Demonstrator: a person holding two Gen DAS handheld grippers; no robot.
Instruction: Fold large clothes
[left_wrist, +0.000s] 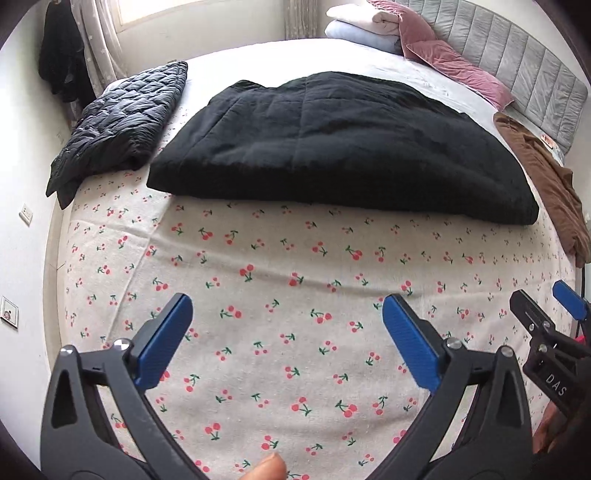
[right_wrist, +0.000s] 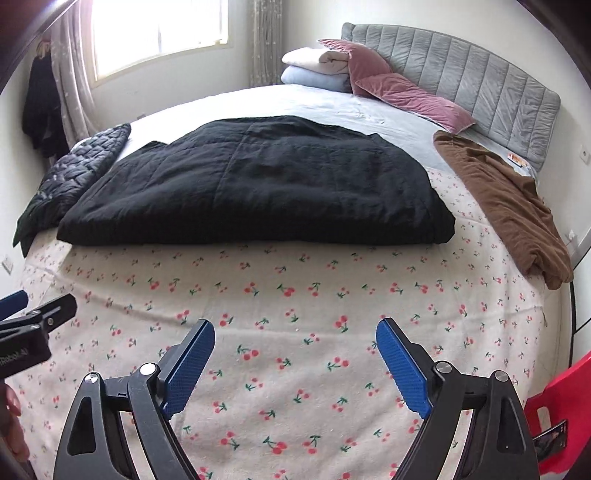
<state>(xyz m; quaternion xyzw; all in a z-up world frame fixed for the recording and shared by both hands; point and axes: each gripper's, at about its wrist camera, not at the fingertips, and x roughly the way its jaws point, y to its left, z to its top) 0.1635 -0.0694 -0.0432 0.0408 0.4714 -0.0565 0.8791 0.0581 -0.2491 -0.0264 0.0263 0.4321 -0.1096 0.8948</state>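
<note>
A large black quilted garment (left_wrist: 332, 147) lies folded in a thick flat stack in the middle of the bed; it also shows in the right wrist view (right_wrist: 258, 184). My left gripper (left_wrist: 288, 310) is open and empty, held above the cherry-print sheet (left_wrist: 295, 350) well in front of the garment. My right gripper (right_wrist: 295, 336) is open and empty too, over the same sheet (right_wrist: 295, 387). The right gripper shows at the right edge of the left wrist view (left_wrist: 546, 314). The left gripper shows at the left edge of the right wrist view (right_wrist: 33, 310).
A dark quilted jacket (left_wrist: 122, 118) lies at the bed's left edge. A brown garment (right_wrist: 506, 206) lies at the right edge. Pink pillows (right_wrist: 399, 92) and folded bedding (right_wrist: 314, 68) sit by the grey headboard (right_wrist: 461, 66). A red stool (right_wrist: 565, 398) stands at the right.
</note>
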